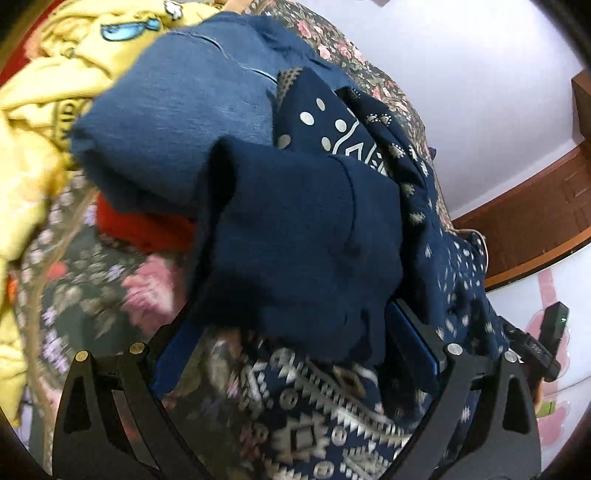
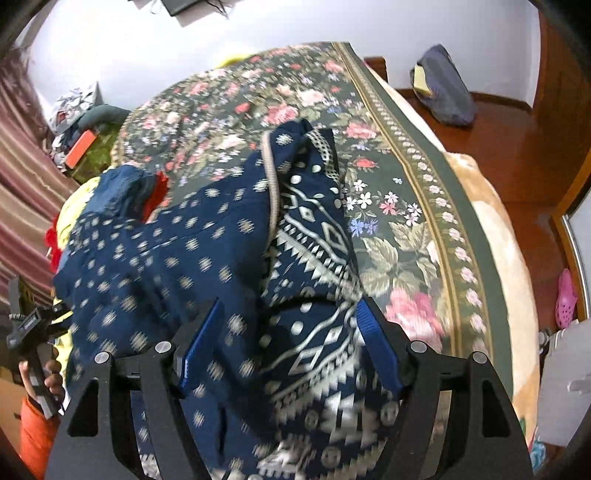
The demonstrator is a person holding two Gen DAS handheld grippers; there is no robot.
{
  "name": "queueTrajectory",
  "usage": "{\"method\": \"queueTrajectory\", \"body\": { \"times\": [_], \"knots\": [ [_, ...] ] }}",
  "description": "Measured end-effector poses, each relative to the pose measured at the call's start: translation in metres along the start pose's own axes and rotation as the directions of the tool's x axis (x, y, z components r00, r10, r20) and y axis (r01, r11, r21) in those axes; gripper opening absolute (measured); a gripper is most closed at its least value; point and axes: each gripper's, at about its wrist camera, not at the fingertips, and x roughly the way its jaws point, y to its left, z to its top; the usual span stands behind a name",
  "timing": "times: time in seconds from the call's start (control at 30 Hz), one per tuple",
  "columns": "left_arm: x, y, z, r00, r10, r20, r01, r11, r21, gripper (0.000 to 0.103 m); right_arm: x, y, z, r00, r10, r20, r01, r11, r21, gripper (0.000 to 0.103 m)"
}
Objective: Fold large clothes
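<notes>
Mid-fold: navy patterned garment (image 2: 229, 258) lies bunched on the floral bedspread (image 2: 406, 206), running from 12 to 6 o'clock between the parted, empty jaws of left gripper (image 1: 295, 354) and right gripper (image 2: 291, 343); a fresh edge grab is judged next.

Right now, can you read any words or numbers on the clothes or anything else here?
Dark curved letters on the crumpled yellow cotton garment: part of a word, too folded and blurred to read.
Its blue cartoon patch: picture only, no words.
The navy patterned fabric: shapes and dots, no letters.
Nothing else carries readable text.
</notes>
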Motion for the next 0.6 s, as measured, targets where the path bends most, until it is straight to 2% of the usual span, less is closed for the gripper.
{"method": "queueTrajectory", "body": {
  "times": [0.13,0.33,0.37,0.43,0.5,0.53,0.6],
  "knots": [
    [0.012,-0.005,0.010,0.999,-0.039,0.009,0.039,0.999,-0.003,0.096,0.024,-0.010,0.021,1.000,0.009,-0.008,-0.008,0.999,0.034,0.070],
    [0.028,-0.016,0.018,0.997,-0.074,-0.003,0.074,0.997,0.020,0.075,0.050,-0.012,0.048,0.997,0.070,-0.017,-0.069,0.996,0.059,0.071],
    [0.030,-0.016,0.019,0.996,-0.087,-0.006,0.087,0.996,0.015,0.071,0.054,-0.011,0.052,0.996,0.090,-0.019,-0.088,0.994,0.064,0.074],
    [0.031,-0.018,0.016,0.993,-0.115,-0.006,0.115,0.993,0.007,0.062,0.059,-0.007,0.055,0.995,0.095,-0.014,-0.094,0.994,0.061,0.077],
    [0.028,-0.021,0.013,0.992,-0.128,-0.010,0.128,0.992,0.001,0.047,0.062,-0.004,0.058,0.996,0.091,-0.007,-0.091,0.995,0.046,0.077],
    [0.027,-0.024,0.010,0.992,-0.129,-0.013,0.129,0.992,0.002,0.042,0.062,-0.003,0.057,0.996,0.085,-0.005,-0.085,0.996,0.041,0.075],
    [0.021,-0.030,0.005,0.993,-0.116,-0.017,0.116,0.993,0.021,0.024,0.062,0.000,0.056,0.996,0.086,0.003,-0.086,0.996,0.028,0.067]
  ]
}}
